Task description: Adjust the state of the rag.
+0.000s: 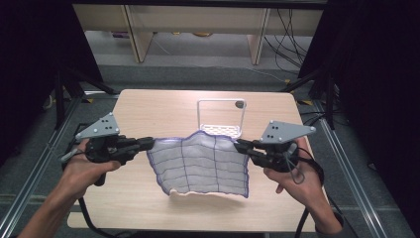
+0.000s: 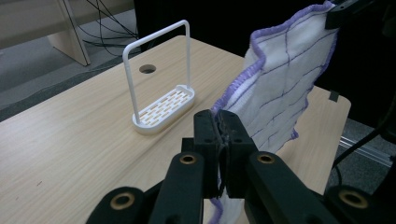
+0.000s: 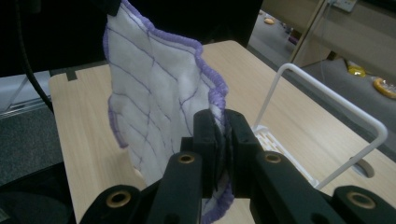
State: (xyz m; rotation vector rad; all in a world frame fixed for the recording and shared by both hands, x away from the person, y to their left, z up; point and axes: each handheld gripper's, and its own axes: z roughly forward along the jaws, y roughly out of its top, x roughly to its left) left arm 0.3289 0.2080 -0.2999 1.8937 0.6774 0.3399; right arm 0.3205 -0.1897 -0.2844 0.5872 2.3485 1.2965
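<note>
A white cloth (image 1: 200, 163) with purple edging and purple grid lines hangs stretched between my two grippers above the wooden table (image 1: 148, 106). My left gripper (image 1: 150, 144) is shut on the cloth's left top corner; in the left gripper view the cloth (image 2: 285, 88) runs away from my pinching jaws (image 2: 220, 133). My right gripper (image 1: 238, 145) is shut on the right top corner, and in the right gripper view the cloth (image 3: 154, 88) hangs past its jaws (image 3: 222, 135). The cloth's lower edge touches the table, with a beige fold under it.
A white wire rack (image 1: 221, 119) with a slotted base stands upright behind the cloth, also seen as the rack (image 2: 161, 105) and the rack (image 3: 322, 116) in the gripper views. A round hole (image 1: 239, 104) sits in the tabletop behind it. Wooden furniture legs and cables lie beyond the table.
</note>
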